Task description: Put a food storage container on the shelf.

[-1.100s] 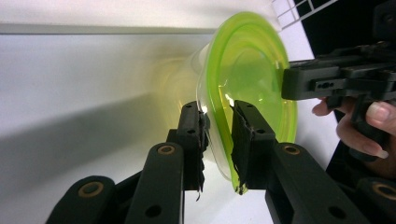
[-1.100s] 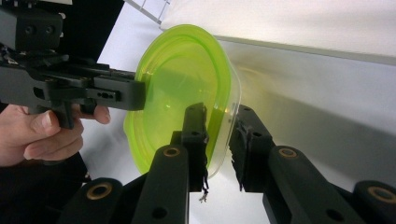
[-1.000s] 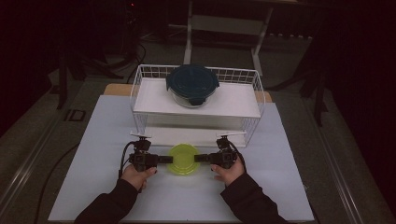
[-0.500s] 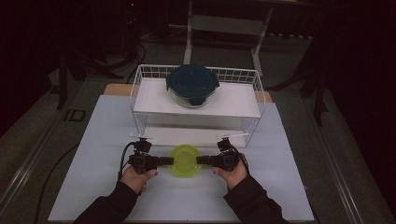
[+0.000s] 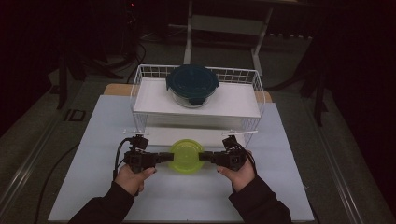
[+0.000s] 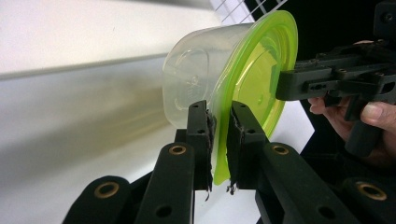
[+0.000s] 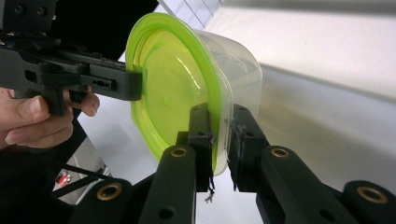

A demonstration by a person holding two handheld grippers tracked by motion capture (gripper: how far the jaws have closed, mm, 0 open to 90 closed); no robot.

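At lower centre of the high view, the left gripper (image 5: 163,157) and right gripper (image 5: 203,157) each pinch opposite rims of a round clear plastic container with a lime-green lid (image 5: 186,156), just before the white wire basket (image 5: 140,74) on the white surface (image 5: 93,140).

wire basket (image 5: 140,100) close behind the claws, bare white table (image 5: 187,200) in front
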